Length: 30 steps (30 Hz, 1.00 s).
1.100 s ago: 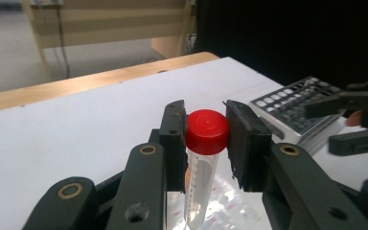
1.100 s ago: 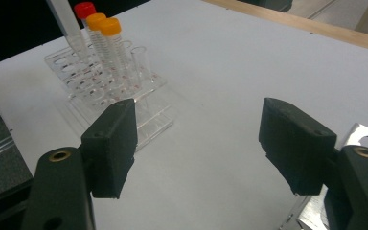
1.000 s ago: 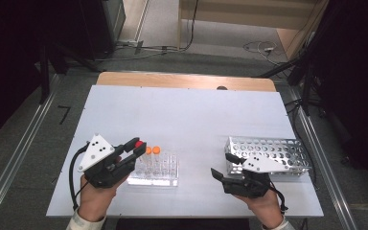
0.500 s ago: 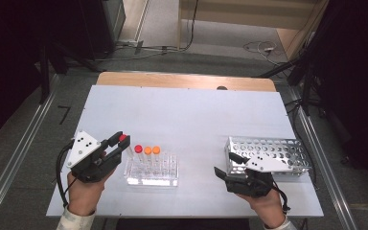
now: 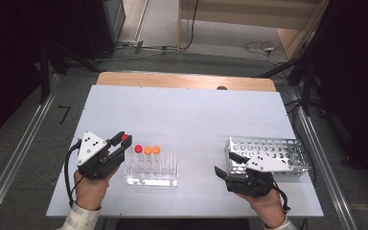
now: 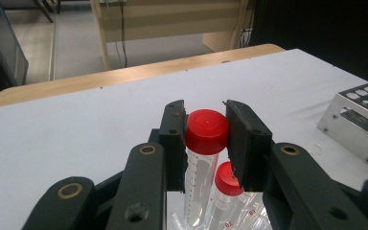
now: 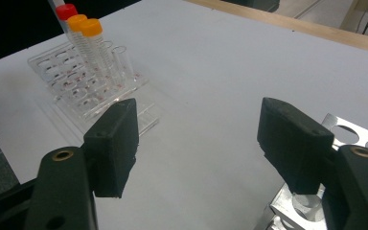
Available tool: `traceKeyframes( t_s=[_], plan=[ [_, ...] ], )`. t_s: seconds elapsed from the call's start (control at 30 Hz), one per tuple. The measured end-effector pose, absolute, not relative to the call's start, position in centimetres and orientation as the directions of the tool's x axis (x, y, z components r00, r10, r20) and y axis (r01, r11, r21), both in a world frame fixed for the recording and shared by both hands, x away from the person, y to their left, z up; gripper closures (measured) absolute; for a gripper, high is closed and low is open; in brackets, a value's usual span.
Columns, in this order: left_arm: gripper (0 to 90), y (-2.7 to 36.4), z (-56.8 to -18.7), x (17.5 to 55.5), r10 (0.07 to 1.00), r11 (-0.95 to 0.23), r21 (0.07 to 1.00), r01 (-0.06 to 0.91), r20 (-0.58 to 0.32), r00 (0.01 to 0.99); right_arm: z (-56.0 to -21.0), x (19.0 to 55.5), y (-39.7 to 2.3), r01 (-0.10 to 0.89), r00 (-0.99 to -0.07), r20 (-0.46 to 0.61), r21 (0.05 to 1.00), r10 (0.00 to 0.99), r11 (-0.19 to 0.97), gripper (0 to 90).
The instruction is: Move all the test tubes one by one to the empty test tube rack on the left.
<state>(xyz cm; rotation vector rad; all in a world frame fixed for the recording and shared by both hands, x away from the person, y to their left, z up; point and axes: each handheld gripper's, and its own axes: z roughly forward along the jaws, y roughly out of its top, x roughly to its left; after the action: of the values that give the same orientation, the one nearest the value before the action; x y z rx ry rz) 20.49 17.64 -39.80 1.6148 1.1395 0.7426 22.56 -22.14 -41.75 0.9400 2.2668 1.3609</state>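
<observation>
Red-capped tube [image 6: 206,132] clamped in left tongs [image 6: 205,139], beside clear rack's [image 5: 152,178] left edge.

Two red-capped tubes [image 6: 206,132], two orange-capped tubes [image 5: 152,151], two racks [image 5: 152,179]

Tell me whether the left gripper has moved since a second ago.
Yes. In the high view the left gripper, shut on a red-capped tube, has shifted left, from over the clear rack to beside its left end.

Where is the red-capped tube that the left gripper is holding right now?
The red-capped tube sits clamped in the left gripper, at the table's front left, just left of the clear rack.
</observation>
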Motion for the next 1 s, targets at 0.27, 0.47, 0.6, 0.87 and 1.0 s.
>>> traceKeyframes(
  t_s=[0.27,0.47,0.6,0.87,1.0],
  plan=[
    [70.1,17.2,-40.9,20.5,0.925,-0.089,0.934,0.347,-0.052,0.376,-41.7,22.5,-22.2,0.366,-0.727,0.049,0.872,0.685,0.326,29.4],
    [69.5,17.1,-41.2,20.5,0.923,-0.094,0.930,0.355,-0.052,0.380,-41.8,22.6,-22.2,0.366,-0.726,0.047,0.871,0.686,0.327,29.5],
    [66.8,17.2,-41.2,20.5,0.923,-0.090,0.929,0.359,-0.057,0.380,-41.8,22.6,-22.2,0.368,-0.726,0.048,0.870,0.686,0.327,29.5],
    [62.9,17.3,-41.1,20.4,0.924,-0.070,0.931,0.357,-0.074,0.376,-41.8,22.6,-22.2,0.370,-0.722,0.049,0.870,0.690,0.326,29.5],
    [57.6,17.5,-41.1,20.4,0.922,-0.045,0.932,0.360,-0.100,0.373,-41.9,22.8,-22.5,0.371,-0.713,0.049,0.873,0.699,0.317,29.5]
  ],
)
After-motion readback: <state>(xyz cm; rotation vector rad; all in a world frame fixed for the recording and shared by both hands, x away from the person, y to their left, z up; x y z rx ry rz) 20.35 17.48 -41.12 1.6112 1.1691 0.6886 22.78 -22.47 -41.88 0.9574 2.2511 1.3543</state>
